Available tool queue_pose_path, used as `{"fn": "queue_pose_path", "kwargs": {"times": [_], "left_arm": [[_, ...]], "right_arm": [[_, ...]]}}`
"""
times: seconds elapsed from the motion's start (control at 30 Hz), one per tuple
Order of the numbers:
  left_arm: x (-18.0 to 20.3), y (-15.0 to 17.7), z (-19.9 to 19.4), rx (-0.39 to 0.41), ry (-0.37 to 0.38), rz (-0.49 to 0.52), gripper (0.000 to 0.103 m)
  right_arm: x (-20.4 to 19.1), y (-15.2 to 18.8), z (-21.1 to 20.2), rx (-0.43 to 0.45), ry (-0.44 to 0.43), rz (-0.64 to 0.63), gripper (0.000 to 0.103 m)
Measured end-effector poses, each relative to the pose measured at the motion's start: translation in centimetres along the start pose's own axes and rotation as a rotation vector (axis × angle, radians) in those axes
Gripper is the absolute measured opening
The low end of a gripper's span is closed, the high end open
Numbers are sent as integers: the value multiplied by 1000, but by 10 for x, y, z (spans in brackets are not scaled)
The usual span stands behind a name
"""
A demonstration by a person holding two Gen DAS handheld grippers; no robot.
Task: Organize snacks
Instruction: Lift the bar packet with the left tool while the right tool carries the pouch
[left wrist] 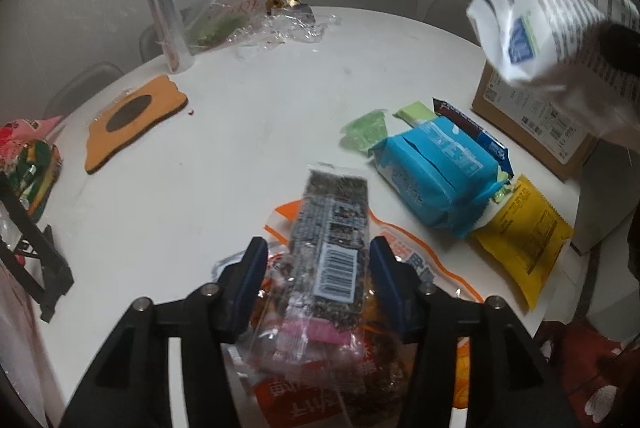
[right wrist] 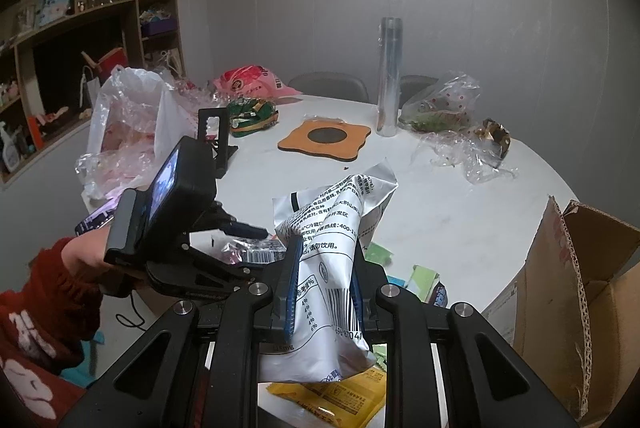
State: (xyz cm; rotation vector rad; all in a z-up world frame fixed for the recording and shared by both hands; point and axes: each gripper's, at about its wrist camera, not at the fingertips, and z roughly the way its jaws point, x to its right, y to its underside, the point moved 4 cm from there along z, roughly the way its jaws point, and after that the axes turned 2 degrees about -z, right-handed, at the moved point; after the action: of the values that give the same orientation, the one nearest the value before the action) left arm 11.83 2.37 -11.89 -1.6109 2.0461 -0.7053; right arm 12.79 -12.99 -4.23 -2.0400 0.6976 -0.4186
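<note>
The left claw (left wrist: 318,260) is hanging low over the bench (left wrist: 240,131), its blue fingers (left wrist: 252,268) spread apart on either side of a seaweed packet (left wrist: 332,228). The right claw (right wrist: 324,280) is lifted above the bench, clamping its fingers (right wrist: 290,280) on a white pouch (right wrist: 332,268).

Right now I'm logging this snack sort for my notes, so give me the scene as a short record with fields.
left gripper: straddling a clear-wrapped dark snack bar, jaws apart
right gripper: shut on a white pouch, lifted off the table
table: white, round
loose snacks: blue packet, yellow packet
container: cardboard box, open, at the right edge
</note>
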Motion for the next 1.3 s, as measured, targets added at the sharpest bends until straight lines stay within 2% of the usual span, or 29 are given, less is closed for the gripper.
{"fn": "queue_pose_path", "kwargs": {"times": [0.13,0.47,0.73,0.83,1.13,1.3], "left_arm": [[0,0,-1,-10,25,-1,50],[11,-10,4,-13,31,29,50],[15,-19,25,-69,31,34,50],[16,-18,29,-85,29,35,43],[15,-16,23,-74,28,22,41],[12,-19,8,-34,16,12,41]], "right_arm": [[0,2,2,-4,-10,1,16],[1,4,5,-11,-16,2,16],[3,7,15,-26,-36,17,16],[4,7,16,-29,-39,18,16],[11,9,20,-33,-37,33,16],[11,5,17,-16,-31,30,16]]}}
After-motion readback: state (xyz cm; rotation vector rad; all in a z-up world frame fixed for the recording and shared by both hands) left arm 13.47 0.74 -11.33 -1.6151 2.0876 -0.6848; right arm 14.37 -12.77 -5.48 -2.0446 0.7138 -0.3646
